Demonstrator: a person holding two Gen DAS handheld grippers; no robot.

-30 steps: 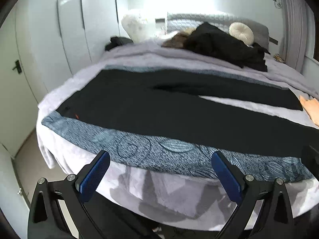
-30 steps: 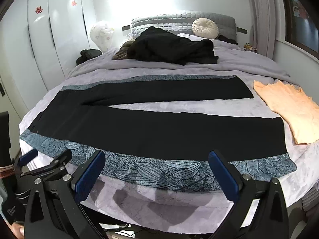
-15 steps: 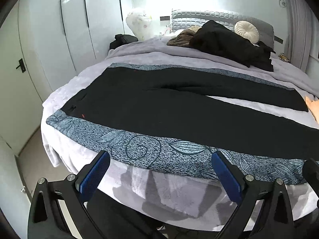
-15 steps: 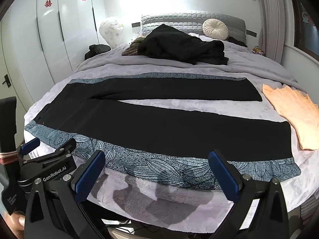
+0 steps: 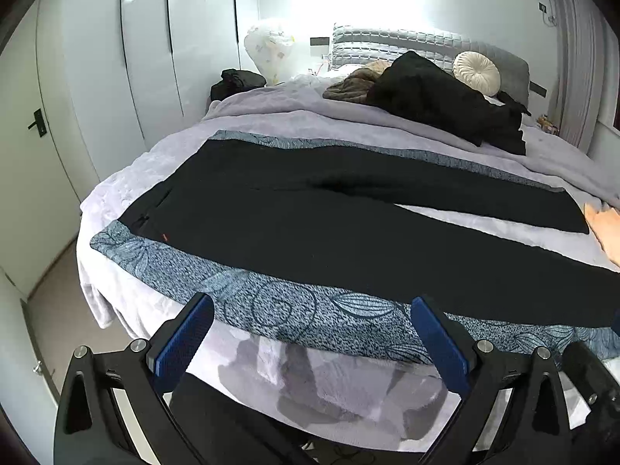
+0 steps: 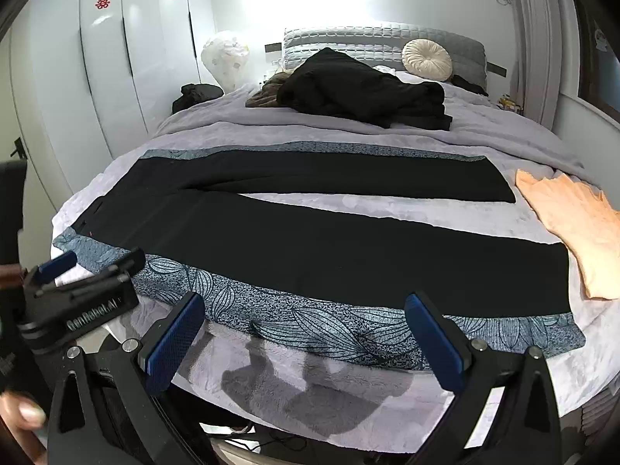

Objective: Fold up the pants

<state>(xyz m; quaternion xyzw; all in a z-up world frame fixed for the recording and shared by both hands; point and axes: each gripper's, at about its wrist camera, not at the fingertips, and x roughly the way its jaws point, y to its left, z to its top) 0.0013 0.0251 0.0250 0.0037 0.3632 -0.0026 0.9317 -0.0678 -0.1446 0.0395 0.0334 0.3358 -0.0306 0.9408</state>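
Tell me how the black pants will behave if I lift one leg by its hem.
The black pants lie flat and thin on the blue patterned runner, so they will probably drape limply from the tongs. One pinch likely lifts only a corner; the long leg should sag and trail. The plush grey blanket may grip the cloth, so dragging could bunch it.

Both wrist views from the bed's (image 5: 128,190) foot edge, facing headboard (image 6: 372,38).

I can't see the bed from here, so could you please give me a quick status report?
Left claw and right claw open, empty. Black pants flat on bed, legs spread, unfolded. Peach garment beside leg hems.
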